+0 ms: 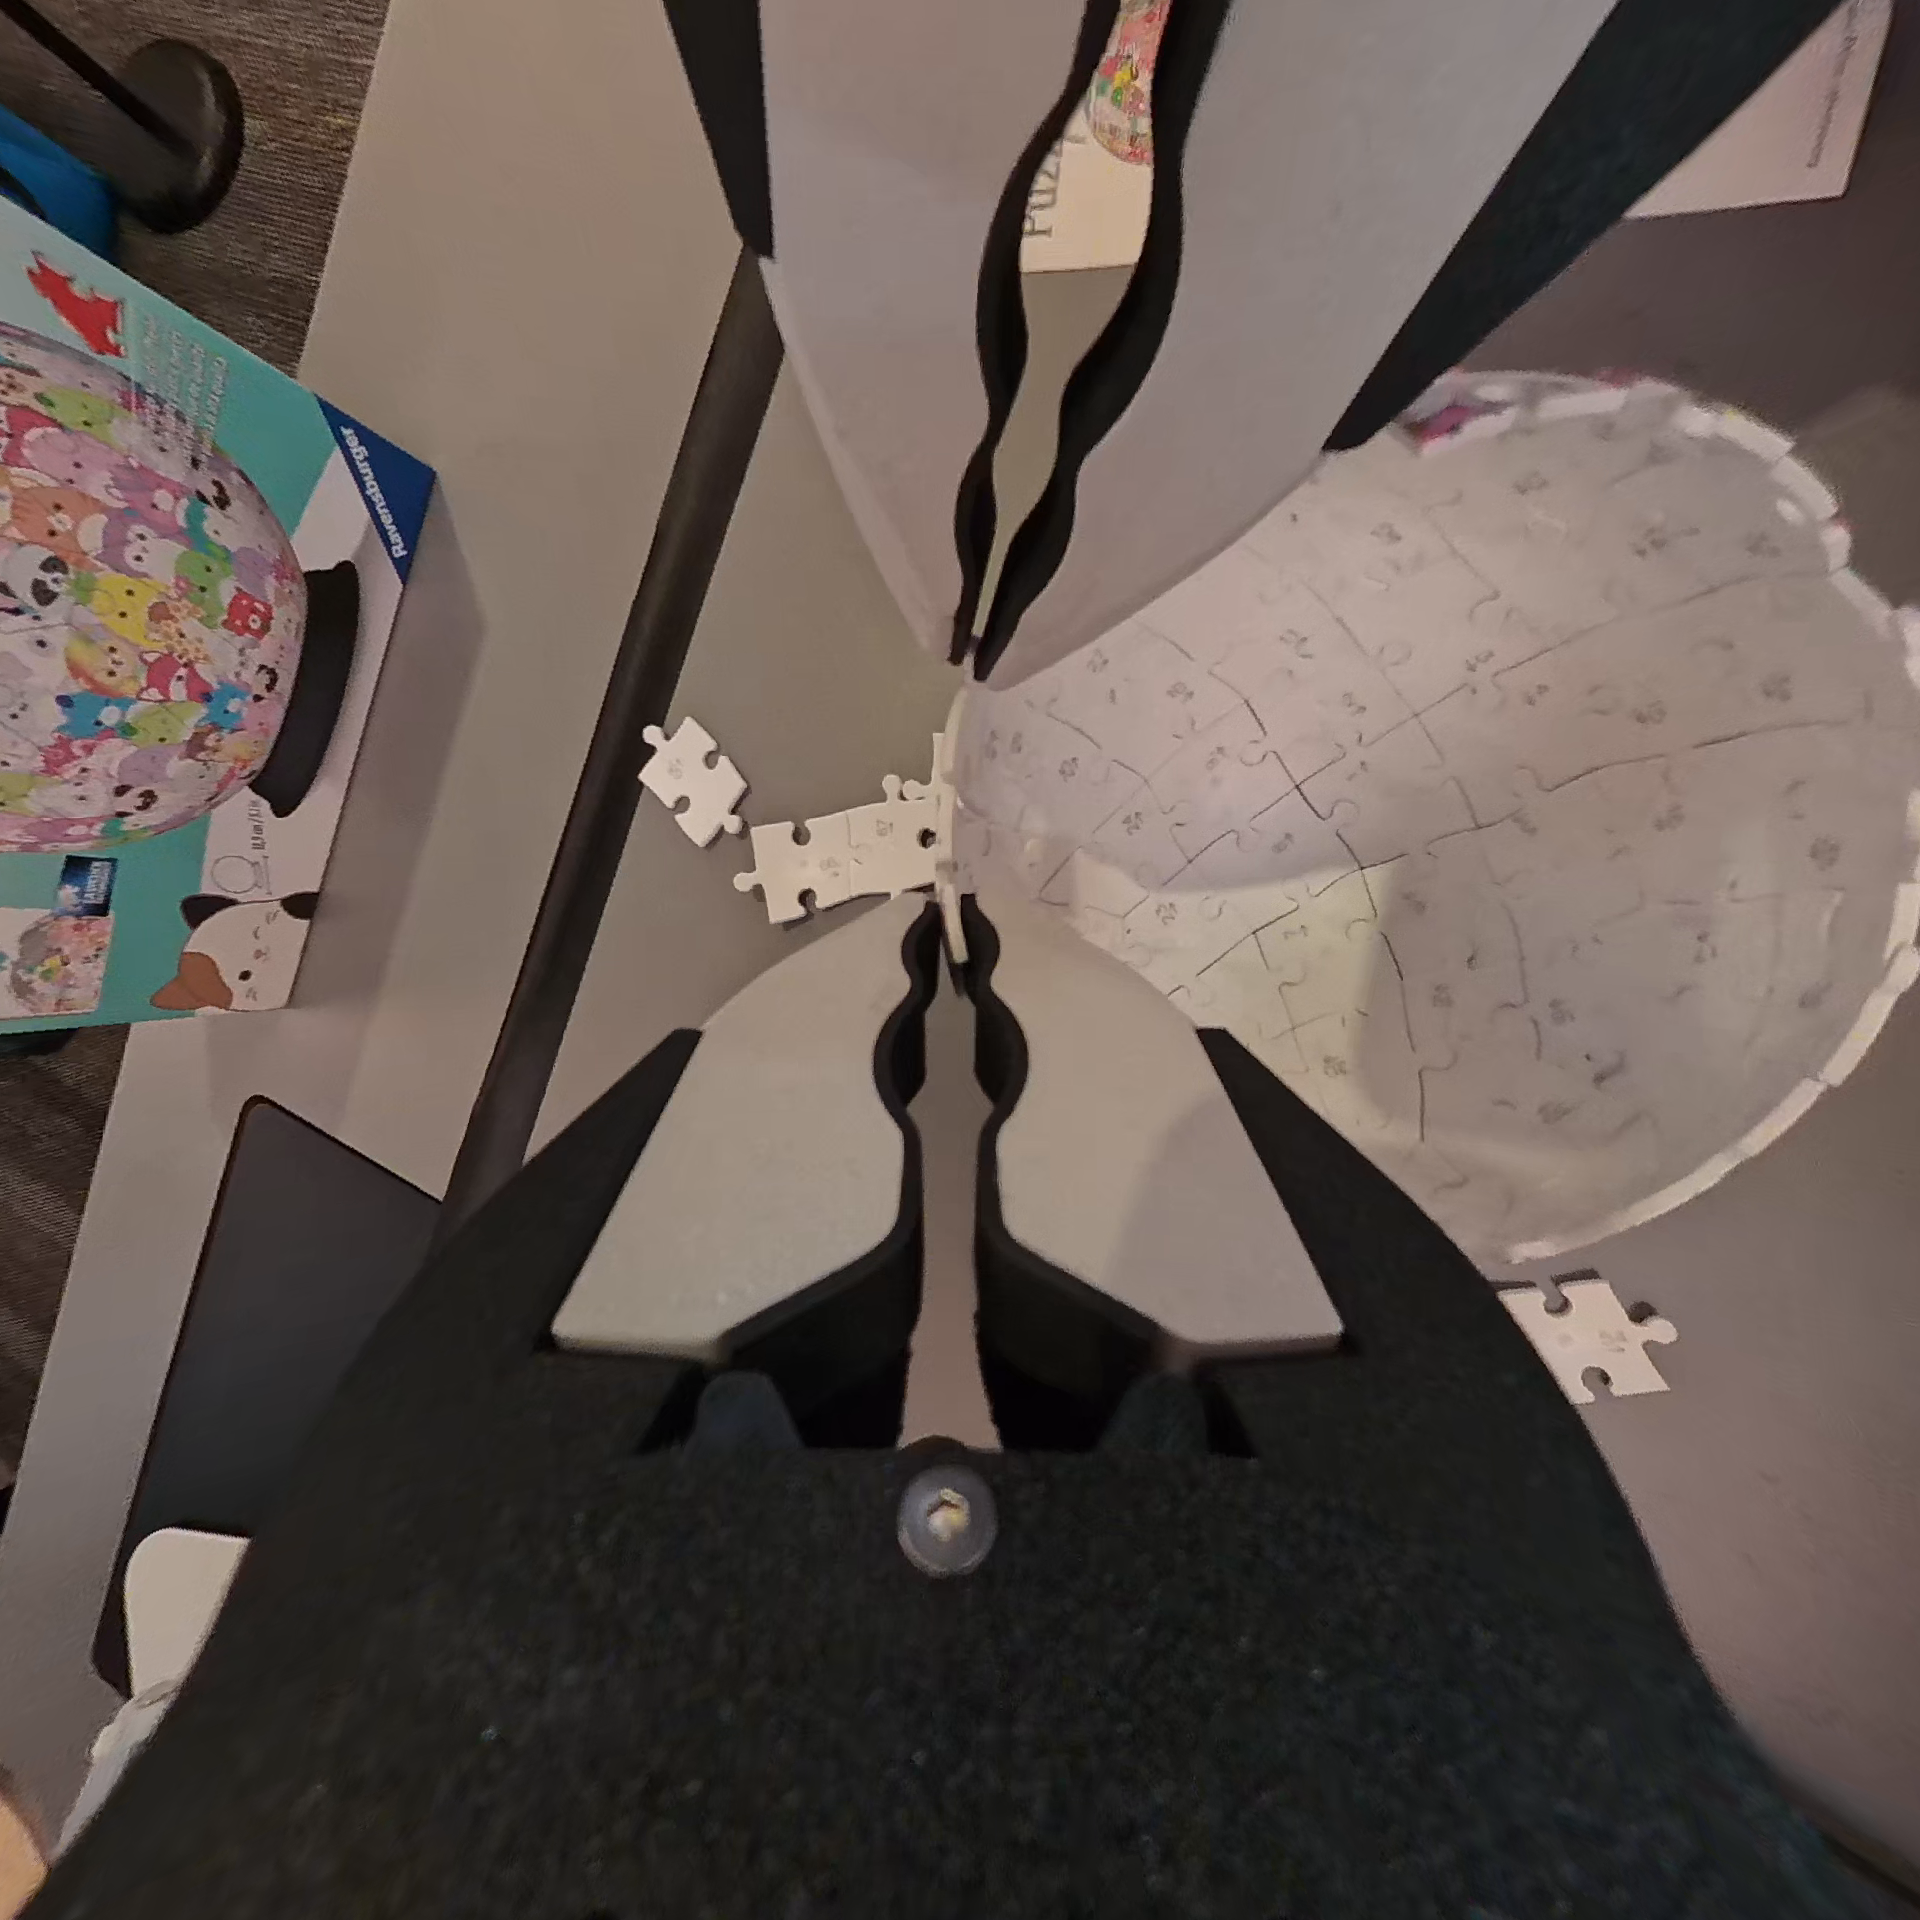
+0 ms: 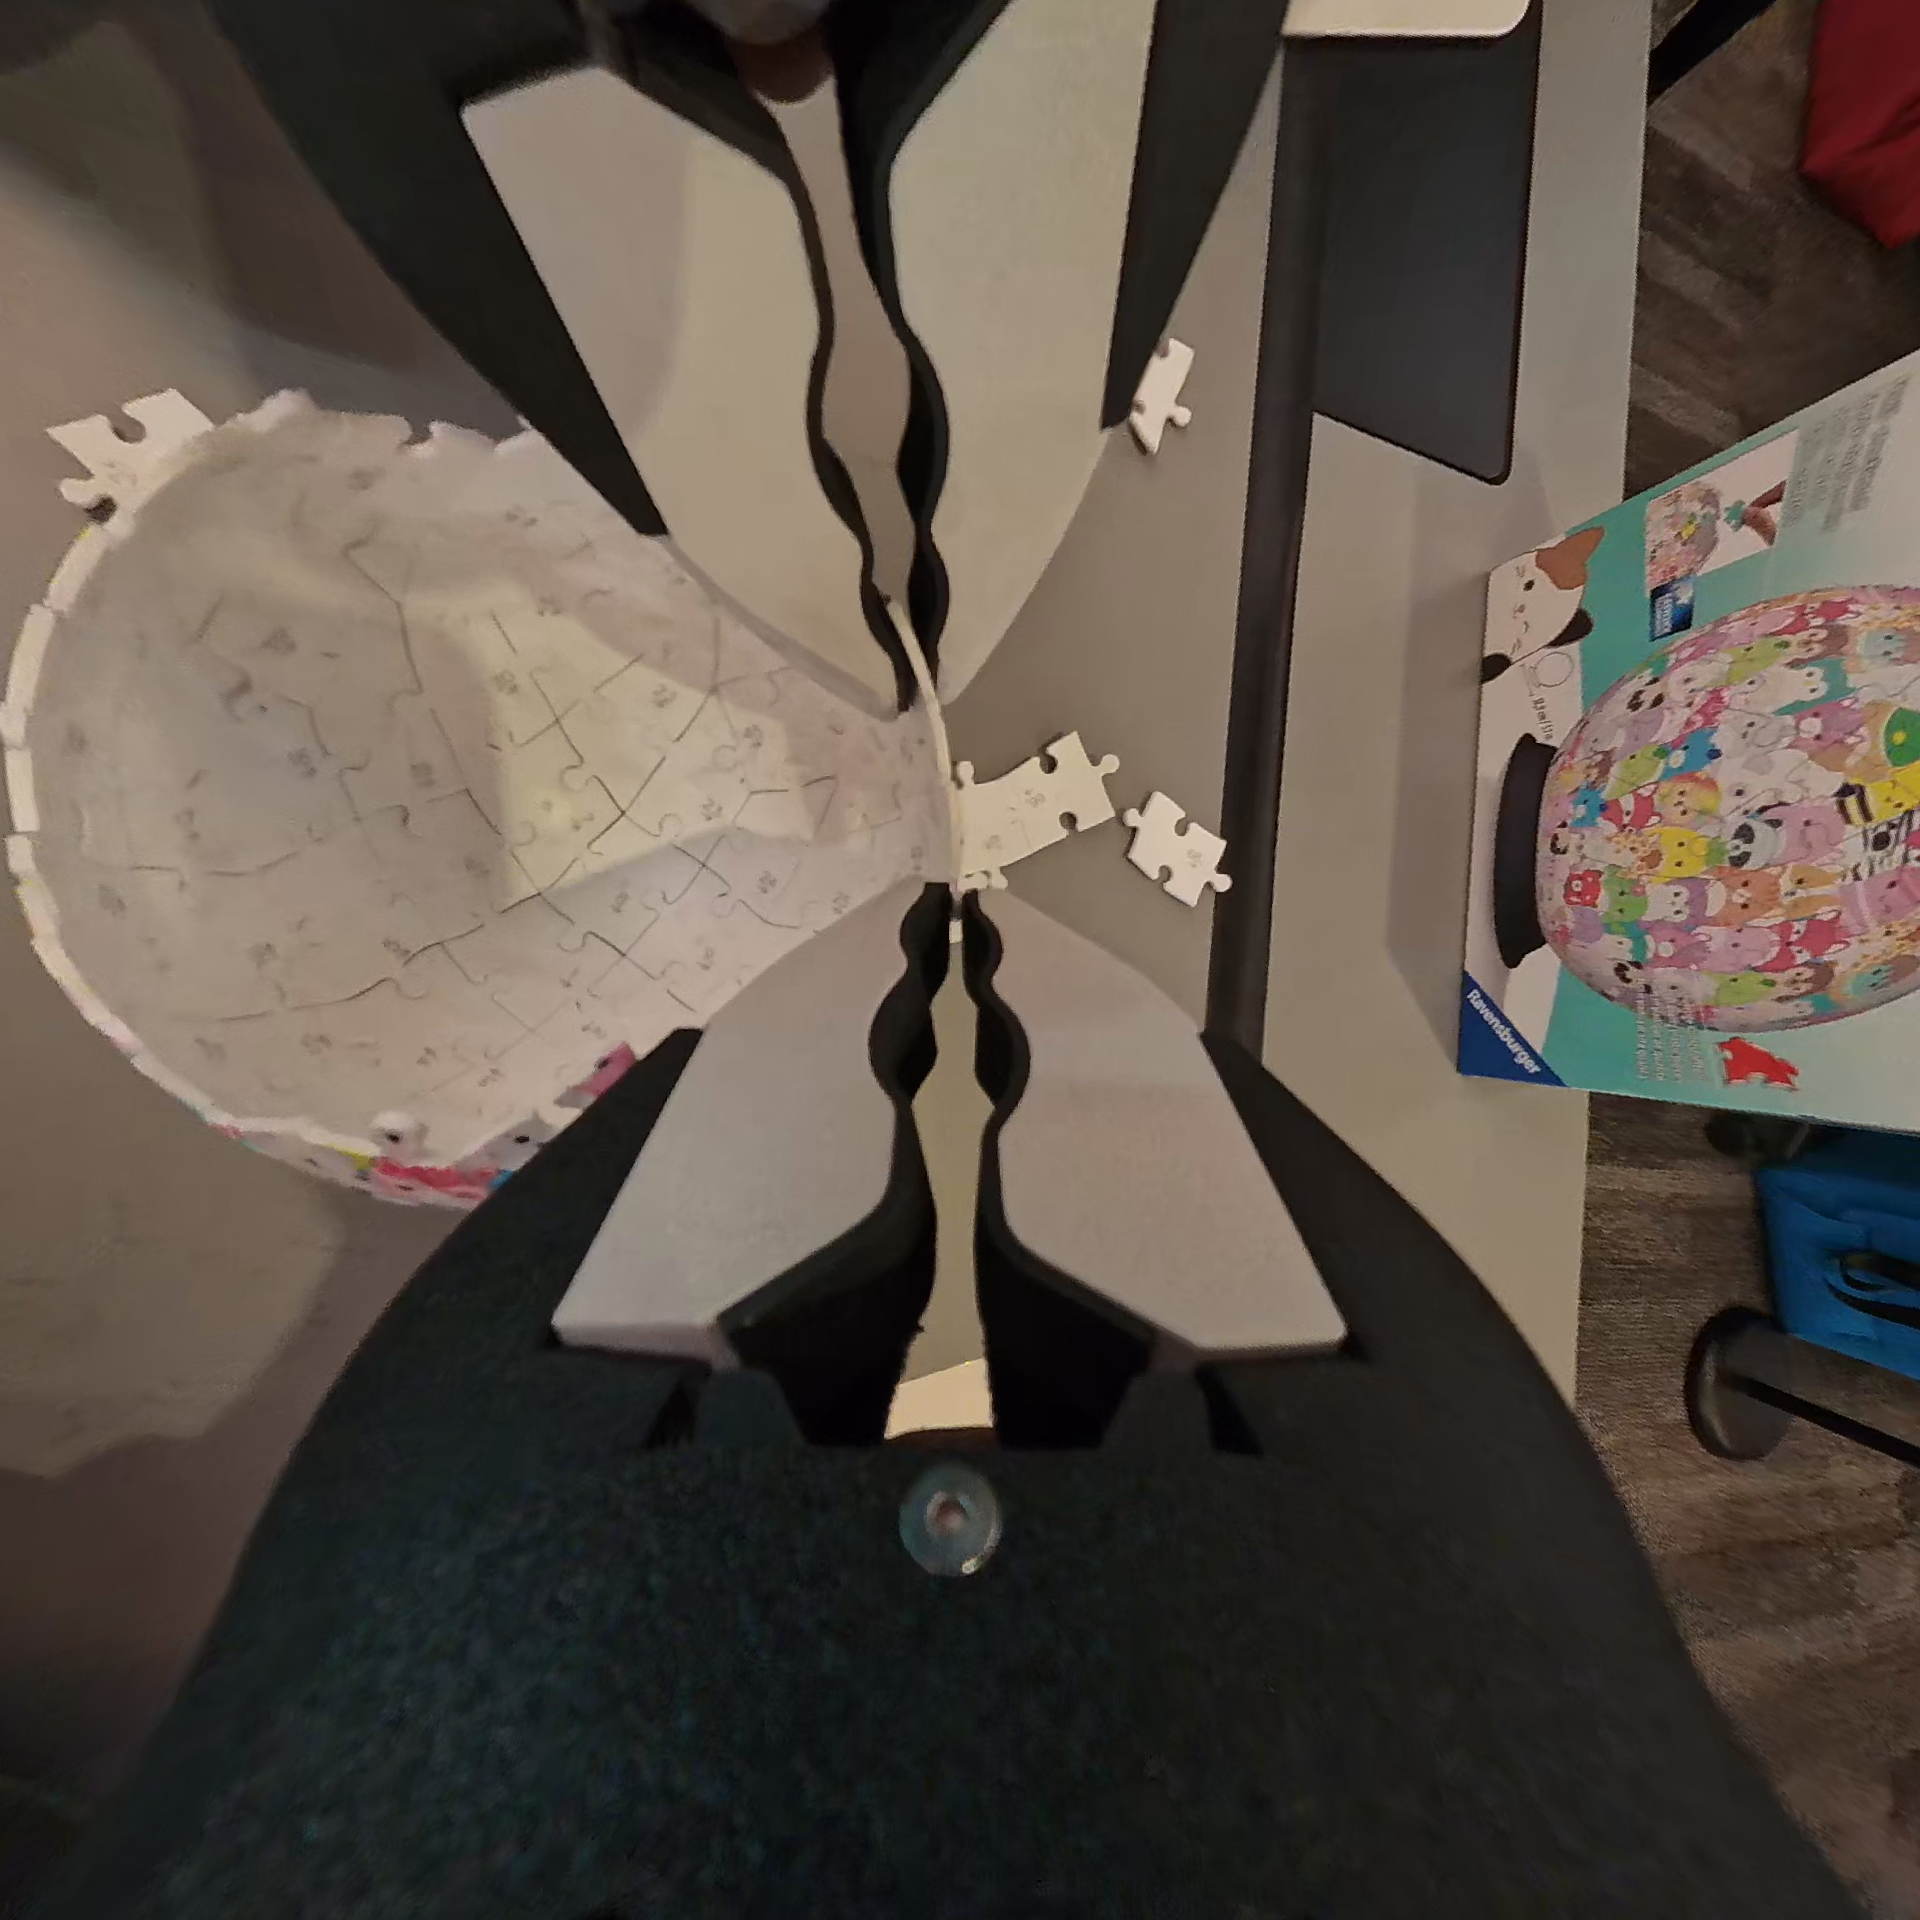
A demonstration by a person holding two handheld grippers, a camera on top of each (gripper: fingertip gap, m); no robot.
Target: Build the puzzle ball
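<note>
The half-built puzzle ball is an open white bowl showing its inner side, with colourful print on the outside. My left gripper is shut on the bowl's rim. My right gripper is shut on the same rim a little further along. Each gripper shows from the top in the other's view, the right and the left. Two joined white pieces lie by the rim between the grippers; I cannot tell if they are attached to it. They also show in the right wrist view.
Loose white pieces lie on the grey table. The teal puzzle box lies past a dark seam. A paper sheet and a black pad lie nearby. About 4 centimetres separates my left fingertips from my right.
</note>
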